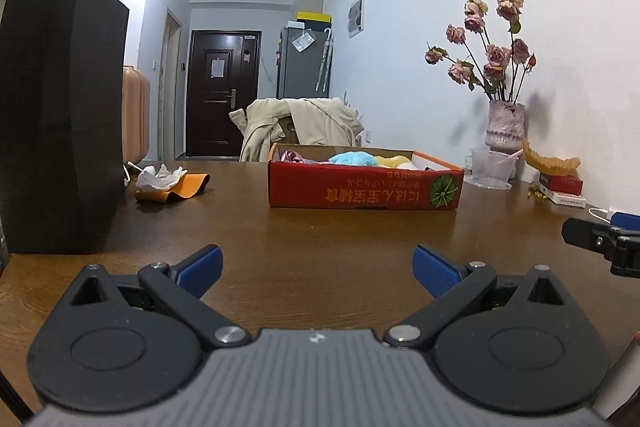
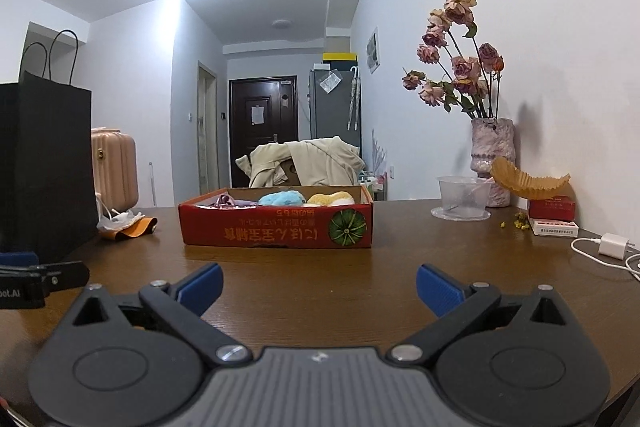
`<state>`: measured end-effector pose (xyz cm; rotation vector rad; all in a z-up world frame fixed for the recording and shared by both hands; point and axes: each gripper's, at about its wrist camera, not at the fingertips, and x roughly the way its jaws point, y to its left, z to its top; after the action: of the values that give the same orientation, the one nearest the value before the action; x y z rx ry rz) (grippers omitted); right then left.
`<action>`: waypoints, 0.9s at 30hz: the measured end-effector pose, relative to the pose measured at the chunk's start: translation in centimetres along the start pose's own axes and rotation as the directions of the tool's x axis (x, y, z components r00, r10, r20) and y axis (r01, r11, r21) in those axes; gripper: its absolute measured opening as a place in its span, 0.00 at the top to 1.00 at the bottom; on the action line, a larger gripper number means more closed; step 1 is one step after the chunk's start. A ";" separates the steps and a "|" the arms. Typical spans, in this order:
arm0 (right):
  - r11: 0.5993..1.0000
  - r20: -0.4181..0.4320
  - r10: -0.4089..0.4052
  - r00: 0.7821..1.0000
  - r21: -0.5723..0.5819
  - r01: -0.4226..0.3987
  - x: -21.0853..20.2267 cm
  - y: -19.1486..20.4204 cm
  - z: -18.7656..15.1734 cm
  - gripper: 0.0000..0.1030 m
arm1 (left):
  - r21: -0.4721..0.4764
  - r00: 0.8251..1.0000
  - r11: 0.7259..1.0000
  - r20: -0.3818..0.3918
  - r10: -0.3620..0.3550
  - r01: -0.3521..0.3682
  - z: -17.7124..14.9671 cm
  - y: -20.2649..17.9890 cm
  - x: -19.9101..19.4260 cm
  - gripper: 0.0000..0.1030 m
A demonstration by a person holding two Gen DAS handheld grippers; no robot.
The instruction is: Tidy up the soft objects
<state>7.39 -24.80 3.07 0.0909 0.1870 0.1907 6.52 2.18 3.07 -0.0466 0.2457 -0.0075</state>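
Both claws spread, empty, low over near table. Left claw, right claw. Soft toys lie in red box, dead ahead, far; box long axis runs left-right. Right claw seems slightly nearer

Both low, tabletop-level — facing box

I see a black paper bag standing left on the table, and a vase of dried roses far right.
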 end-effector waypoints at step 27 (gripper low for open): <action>1.000 0.006 -0.019 1.000 0.022 0.019 0.2 -0.3 0.0 0.00 | 0.004 1.000 1.000 0.005 -0.014 0.014 0.5 0.0 -0.2 0.00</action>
<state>7.64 -25.05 3.03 0.1118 0.1837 0.1696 6.41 2.19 3.61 -0.0445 0.2399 -0.0222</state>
